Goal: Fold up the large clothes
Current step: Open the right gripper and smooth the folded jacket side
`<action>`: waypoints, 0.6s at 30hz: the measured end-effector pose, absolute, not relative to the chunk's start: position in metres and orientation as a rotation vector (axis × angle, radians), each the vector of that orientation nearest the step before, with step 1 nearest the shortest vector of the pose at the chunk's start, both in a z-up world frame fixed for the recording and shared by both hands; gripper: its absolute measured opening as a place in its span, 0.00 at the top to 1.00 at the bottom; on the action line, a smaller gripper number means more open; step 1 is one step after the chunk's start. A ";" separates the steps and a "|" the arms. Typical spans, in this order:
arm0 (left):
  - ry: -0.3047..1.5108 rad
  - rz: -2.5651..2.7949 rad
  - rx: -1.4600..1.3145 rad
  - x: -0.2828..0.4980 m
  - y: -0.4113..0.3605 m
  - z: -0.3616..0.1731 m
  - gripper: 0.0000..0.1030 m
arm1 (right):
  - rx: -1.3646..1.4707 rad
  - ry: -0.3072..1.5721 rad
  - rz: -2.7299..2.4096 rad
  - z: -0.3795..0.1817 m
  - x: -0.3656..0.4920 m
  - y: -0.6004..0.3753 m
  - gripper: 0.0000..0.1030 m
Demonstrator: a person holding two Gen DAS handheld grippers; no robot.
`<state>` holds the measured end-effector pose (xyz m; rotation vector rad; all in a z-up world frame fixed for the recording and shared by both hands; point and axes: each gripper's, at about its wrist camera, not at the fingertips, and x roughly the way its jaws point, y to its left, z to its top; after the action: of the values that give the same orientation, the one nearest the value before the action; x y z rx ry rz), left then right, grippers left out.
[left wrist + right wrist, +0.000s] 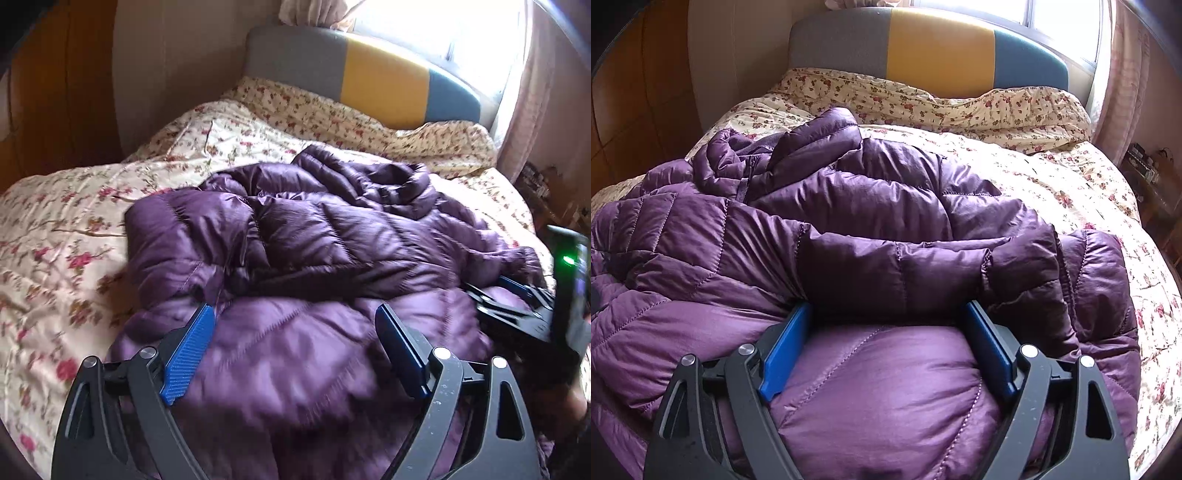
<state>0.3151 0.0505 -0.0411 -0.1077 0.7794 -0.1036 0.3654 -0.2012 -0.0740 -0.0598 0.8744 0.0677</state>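
Note:
A large purple quilted down jacket (314, 240) lies crumpled on the floral bed; it also fills the right wrist view (849, 229), with a sleeve lying across its body. My left gripper (295, 314) is open just above the jacket's near hem, nothing between its blue pads. My right gripper (890, 310) is open, its fingertips tucked under the sleeve's edge with a bulge of jacket fabric between the jaws. The right gripper also shows at the right edge of the left wrist view (517, 295), resting on the jacket.
The floral quilt (74, 229) covers the bed, bunched up near the grey, yellow and blue headboard (938, 48). A wooden wardrobe (55, 92) stands left. A bright window and pink curtain (1126, 74) are right, with a cluttered shelf (1145, 170) below.

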 end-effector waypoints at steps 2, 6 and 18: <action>0.763 -0.116 -0.102 0.297 0.051 -0.032 0.15 | -0.052 0.891 0.067 -0.068 0.366 -0.204 0.12; 0.726 -0.126 -0.094 0.269 0.053 -0.019 0.11 | -0.009 0.889 0.073 -0.049 0.357 -0.209 0.07; 0.711 -0.111 -0.105 0.204 0.068 -0.011 0.11 | 0.006 0.972 0.144 -0.036 0.283 -0.235 0.04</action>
<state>0.2038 0.0678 -0.0109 -0.1050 0.7114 -0.1111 0.2831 -0.2348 -0.0358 0.0058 0.9718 0.1445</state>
